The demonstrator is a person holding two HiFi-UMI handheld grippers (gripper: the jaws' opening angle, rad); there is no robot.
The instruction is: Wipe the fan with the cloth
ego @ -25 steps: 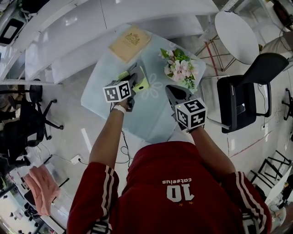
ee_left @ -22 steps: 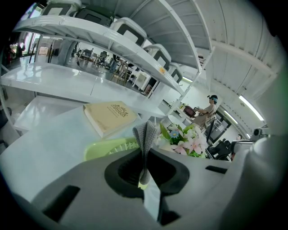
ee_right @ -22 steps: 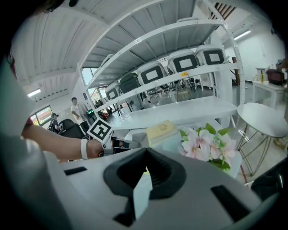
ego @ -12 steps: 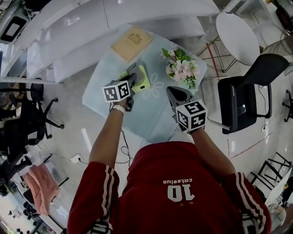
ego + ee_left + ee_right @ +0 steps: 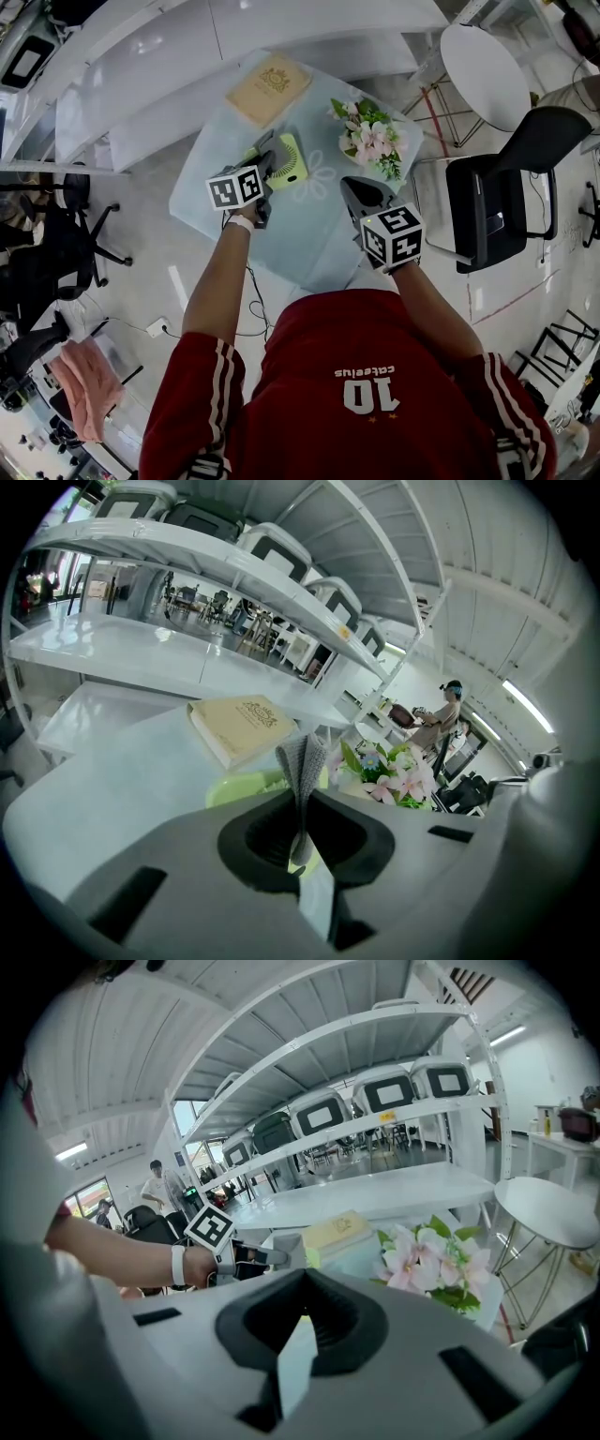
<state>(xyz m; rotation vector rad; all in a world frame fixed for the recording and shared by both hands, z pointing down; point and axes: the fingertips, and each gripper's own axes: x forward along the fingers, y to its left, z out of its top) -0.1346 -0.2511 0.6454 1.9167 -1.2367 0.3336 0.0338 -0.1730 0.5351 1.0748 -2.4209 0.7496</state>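
**Cloth clamped at the fan, right gripper idle**

The pale glass tabletop (image 5: 309,239) is partly covered by the person's arms in the head view, and its near edge is cut off behind them. A tan book (image 5: 268,84) lies at its far side, with a bunch of pink flowers (image 5: 368,139) to the right. The yellow-green fan (image 5: 291,161) stands between them, nearer the person. In the left gripper view only a sliver of its rim shows past the gripper body.

The left gripper (image 5: 300,810) has its jaws clenched on a folded grey cloth (image 5: 303,759), which sticks up just over the fan. It possibly touches the fan, but the contact point is hidden.

The right gripper (image 5: 300,1324) hovers above the tabletop near the flowers, jaws pressed together with nothing between them.
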